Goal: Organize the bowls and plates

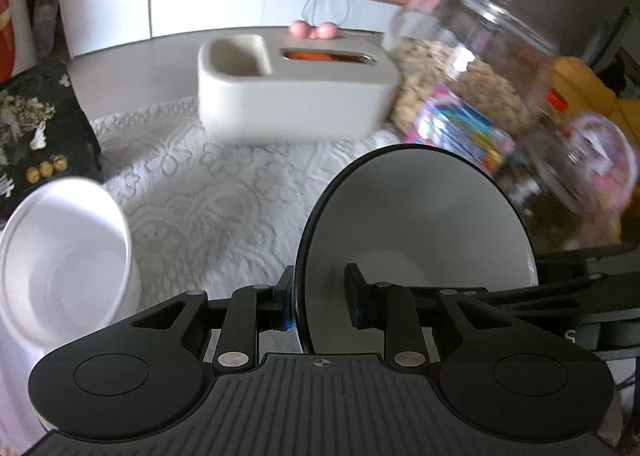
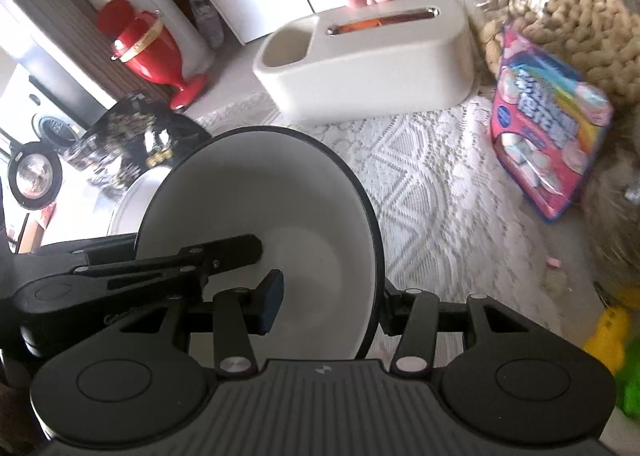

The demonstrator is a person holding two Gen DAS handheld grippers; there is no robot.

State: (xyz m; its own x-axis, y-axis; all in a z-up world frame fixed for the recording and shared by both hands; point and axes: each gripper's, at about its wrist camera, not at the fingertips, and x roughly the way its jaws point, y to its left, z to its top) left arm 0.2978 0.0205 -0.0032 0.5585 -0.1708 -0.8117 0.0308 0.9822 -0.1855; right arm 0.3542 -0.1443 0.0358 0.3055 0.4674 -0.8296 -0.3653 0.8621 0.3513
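Black-rimmed bowl, white inside, is held off the bench by both grippers at once, tilted up on edge. Left gripper straddles the bowl's rim on its side: one pad outside the wall, the other inside, jaws narrow and clamped on the wall. Right gripper does the same on the opposite rim, jaws narrow and holding the bowl. In the right wrist view the left gripper's fingers reach across the bowl's interior.

Progress, as judged: this bowl is in transit, not yet set down. A white bowl sits at the left edge of the lace cloth; it is the likely stack target, though that is a guess. No plates are visible in either view, so most of the sorting appears left to do.

Surroundings: cream tissue holder, glass jar of peanuts, red urn.

Writing: pink sweets packet carries printed lettering, too blurred to read. No other legible labels.
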